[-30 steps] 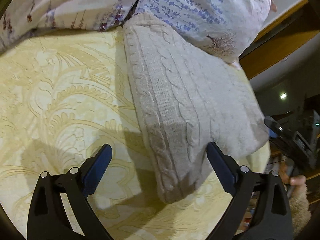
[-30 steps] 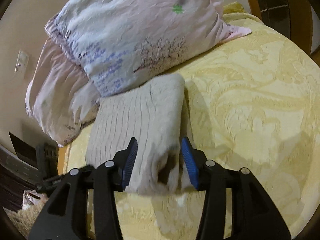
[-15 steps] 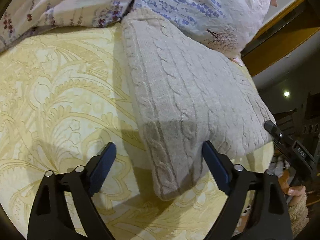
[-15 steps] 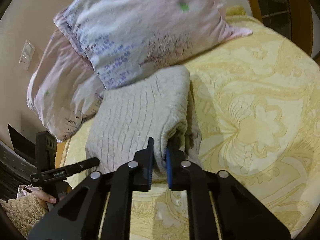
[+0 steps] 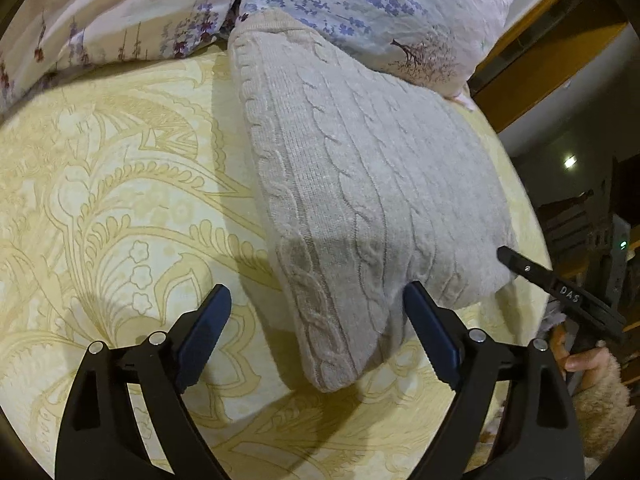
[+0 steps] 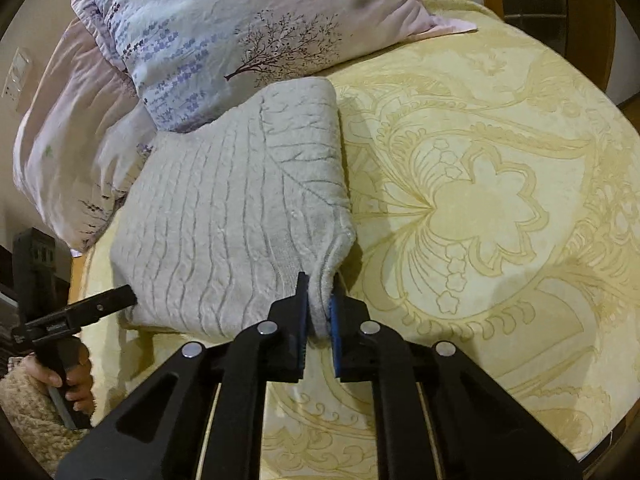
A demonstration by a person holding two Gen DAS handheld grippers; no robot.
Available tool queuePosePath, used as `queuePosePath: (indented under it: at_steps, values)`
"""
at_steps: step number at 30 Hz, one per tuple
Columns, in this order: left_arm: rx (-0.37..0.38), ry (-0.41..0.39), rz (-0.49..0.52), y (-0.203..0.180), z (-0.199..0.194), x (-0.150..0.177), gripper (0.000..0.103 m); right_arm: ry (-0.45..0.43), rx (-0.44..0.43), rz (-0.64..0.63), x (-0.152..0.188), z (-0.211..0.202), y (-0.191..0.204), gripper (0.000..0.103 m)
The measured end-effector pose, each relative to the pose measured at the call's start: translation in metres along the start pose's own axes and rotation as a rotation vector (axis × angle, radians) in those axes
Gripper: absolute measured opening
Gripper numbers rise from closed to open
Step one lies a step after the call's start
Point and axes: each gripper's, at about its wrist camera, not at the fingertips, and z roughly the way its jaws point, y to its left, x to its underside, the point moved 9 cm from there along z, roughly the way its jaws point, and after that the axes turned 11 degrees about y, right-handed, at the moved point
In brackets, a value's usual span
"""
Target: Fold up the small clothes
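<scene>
Right tongs (image 6: 319, 312) clenched on sweater (image 6: 236, 220) corner; left tongs (image 5: 316, 320) released, straddling its near corner. Sweater lies folded on bed (image 6: 480, 200) against pillow (image 6: 240, 28). If pulled one-sided, fold may be dragged open.

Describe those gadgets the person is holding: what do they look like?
Both are matte black plastic tongs with triangular cut-outs and silver rivets. The left tongs and right tongs carry ridged blue pads. One handle is stamped "DAS". No cables show. The hand wears a fuzzy beige sleeve.
</scene>
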Motion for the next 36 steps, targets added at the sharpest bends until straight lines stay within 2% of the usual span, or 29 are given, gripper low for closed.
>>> queuePosePath:
  at_steps: [1, 2, 3, 5, 9, 11, 14, 20, 22, 25, 27, 29, 36]
  values:
    - [0.065, -0.002, -0.032, 0.001, -0.004, -0.002, 0.089, -0.006, -0.021, 0.006, -0.002, -0.004, 0.000, 0.016]
    - [0.108, -0.015, -0.063, 0.004, -0.008, -0.005, 0.089, -0.019, -0.045, 0.023, -0.006, -0.009, -0.002, 0.024]
    - [0.138, -0.036, -0.092, 0.008, -0.014, -0.010, 0.089, -0.036, -0.065, 0.039, -0.012, -0.015, -0.004, 0.035]
    - [0.181, -0.079, -0.148, 0.017, -0.024, -0.025, 0.089, -0.068, -0.101, 0.067, -0.031, -0.023, -0.006, 0.050]
    - [0.160, -0.100, -0.180, 0.030, -0.027, -0.054, 0.092, -0.077, -0.149, 0.113, -0.071, -0.020, -0.010, 0.051]
    - [0.126, -0.100, -0.169, 0.030, -0.025, -0.069, 0.094, -0.060, -0.173, 0.138, -0.092, -0.010, -0.011, 0.051]
    - [0.119, -0.081, -0.175, 0.029, -0.017, -0.092, 0.094, -0.029, -0.206, 0.173, -0.115, 0.010, -0.012, 0.051]
    - [0.077, -0.061, -0.185, 0.032, -0.004, -0.119, 0.091, 0.020, -0.215, 0.183, -0.134, 0.037, -0.010, 0.051]
    - [0.049, -0.055, -0.169, 0.030, 0.001, -0.125, 0.085, 0.029, -0.217, 0.175, -0.135, 0.041, -0.008, 0.048]
    - [-0.005, -0.058, -0.131, 0.026, 0.006, -0.130, 0.080, 0.034, -0.211, 0.162, -0.136, 0.046, -0.008, 0.033]
    - [-0.039, -0.063, -0.106, 0.022, 0.007, -0.132, 0.078, 0.029, -0.218, 0.156, -0.136, 0.047, -0.008, 0.018]
    - [-0.070, -0.068, -0.084, 0.020, 0.008, -0.134, 0.076, 0.014, -0.208, 0.143, -0.139, 0.047, -0.006, 0.013]
    - [-0.087, -0.059, -0.077, 0.018, 0.017, -0.142, 0.075, -0.040, -0.162, 0.117, -0.152, 0.043, -0.005, 0.009]
